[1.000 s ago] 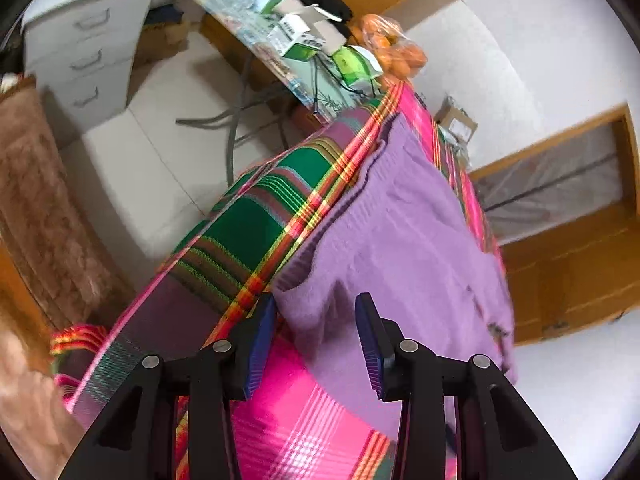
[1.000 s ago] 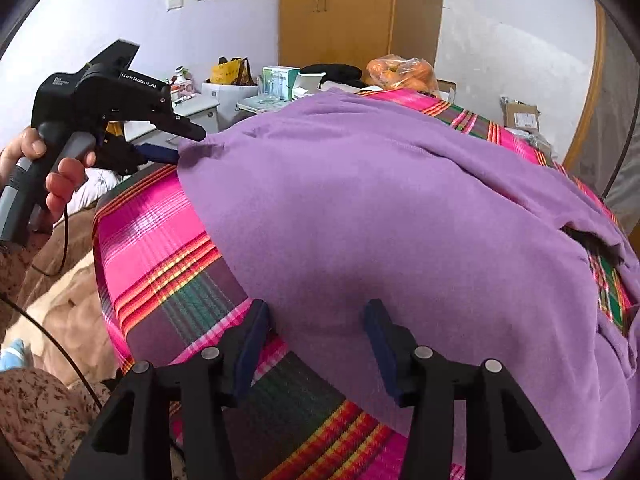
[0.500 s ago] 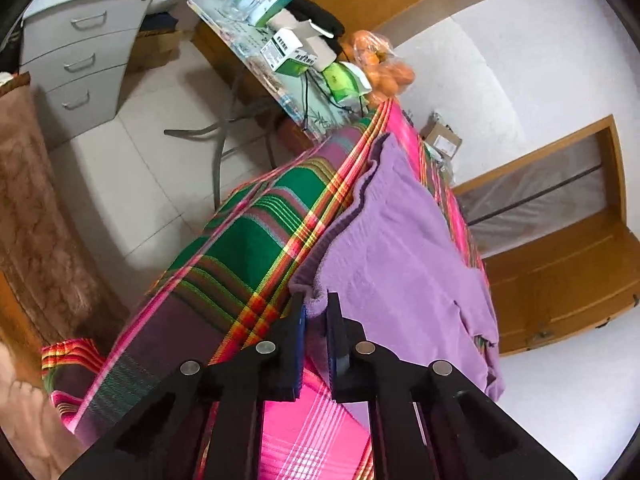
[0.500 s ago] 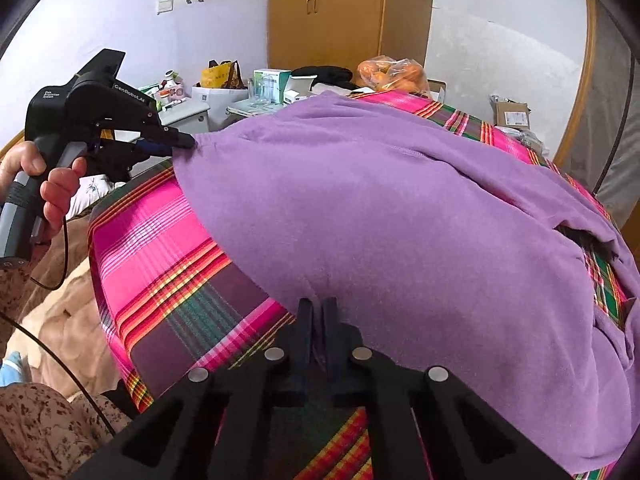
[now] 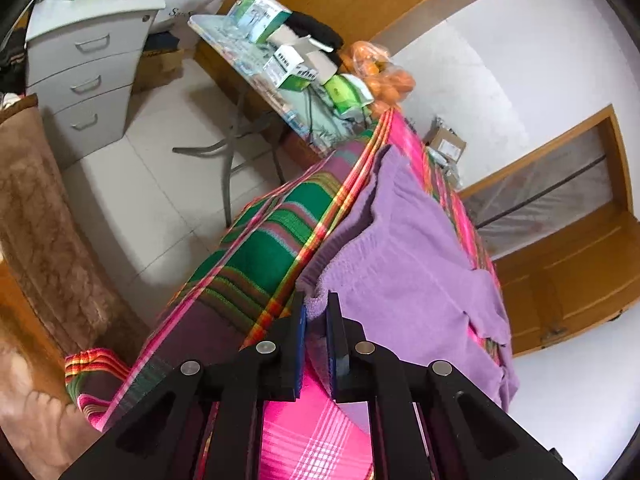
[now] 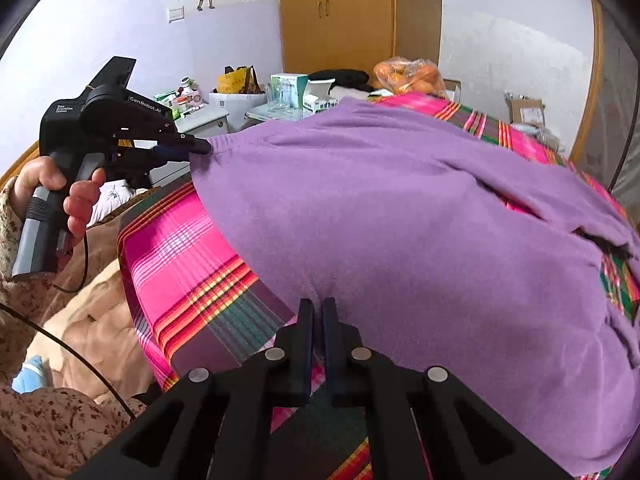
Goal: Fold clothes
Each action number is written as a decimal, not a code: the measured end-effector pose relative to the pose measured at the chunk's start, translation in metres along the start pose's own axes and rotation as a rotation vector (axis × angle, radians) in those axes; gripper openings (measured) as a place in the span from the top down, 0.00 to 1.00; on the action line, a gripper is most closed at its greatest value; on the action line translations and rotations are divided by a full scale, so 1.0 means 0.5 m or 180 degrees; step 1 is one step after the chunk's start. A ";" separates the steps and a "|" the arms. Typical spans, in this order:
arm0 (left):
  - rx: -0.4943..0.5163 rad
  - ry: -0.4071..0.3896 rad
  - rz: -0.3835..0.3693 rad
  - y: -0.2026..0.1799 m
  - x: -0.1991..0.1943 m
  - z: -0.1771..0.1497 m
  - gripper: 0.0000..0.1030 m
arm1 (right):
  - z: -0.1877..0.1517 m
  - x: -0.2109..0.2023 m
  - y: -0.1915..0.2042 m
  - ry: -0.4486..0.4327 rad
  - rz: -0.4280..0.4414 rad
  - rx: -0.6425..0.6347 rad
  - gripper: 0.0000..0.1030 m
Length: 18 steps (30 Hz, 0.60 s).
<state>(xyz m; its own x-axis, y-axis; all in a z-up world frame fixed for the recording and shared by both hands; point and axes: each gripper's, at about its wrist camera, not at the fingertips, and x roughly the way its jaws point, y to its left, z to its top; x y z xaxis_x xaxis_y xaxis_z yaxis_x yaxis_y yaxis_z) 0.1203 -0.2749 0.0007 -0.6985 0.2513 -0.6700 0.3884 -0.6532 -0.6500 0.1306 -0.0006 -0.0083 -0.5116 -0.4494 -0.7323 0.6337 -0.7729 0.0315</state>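
Purple garment (image 6: 400,208) is shown spread flat over a plaid cloth (image 6: 180,248) covering the table, its long axis running away from the near edge toward the far end. The near hem is pinched at two places. The left claw (image 5: 316,308) is closed on the left corner of the hem, and is seen side-on in the right wrist view (image 6: 200,146), held in a hand (image 6: 72,196). The right claw (image 6: 314,308) is closed on the hem further along the same edge. The whole body of the garment lies ahead of both claws, so a fold would carry the near edge forward over it. An opening (image 6: 604,240) shows at the right side. Beyond the far end stand a bag of oranges (image 6: 408,74), small boxes (image 6: 288,88) and a wardrobe (image 6: 336,12); none lies on the garment.
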 end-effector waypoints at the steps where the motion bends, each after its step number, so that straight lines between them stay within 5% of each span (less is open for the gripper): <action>1: -0.0029 0.0022 0.0017 0.003 0.003 0.001 0.90 | -0.001 -0.001 -0.004 0.0004 0.0012 0.0025 0.94; 8: 0.0193 -0.0115 0.0276 -0.024 -0.014 -0.005 0.76 | -0.005 -0.027 -0.045 -0.0062 0.0020 0.0213 0.86; 18: 0.0784 -0.0185 0.0463 -0.123 -0.025 -0.036 0.73 | -0.060 -0.145 -0.217 -0.0227 -0.0751 0.0747 0.72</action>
<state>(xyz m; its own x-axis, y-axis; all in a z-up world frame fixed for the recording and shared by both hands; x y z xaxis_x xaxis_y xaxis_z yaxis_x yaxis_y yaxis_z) 0.1160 -0.2250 0.0427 -0.6824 0.1056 -0.7233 0.3342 -0.8350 -0.4372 0.1161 0.1291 0.0210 -0.6727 -0.2697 -0.6890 0.3466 -0.9376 0.0287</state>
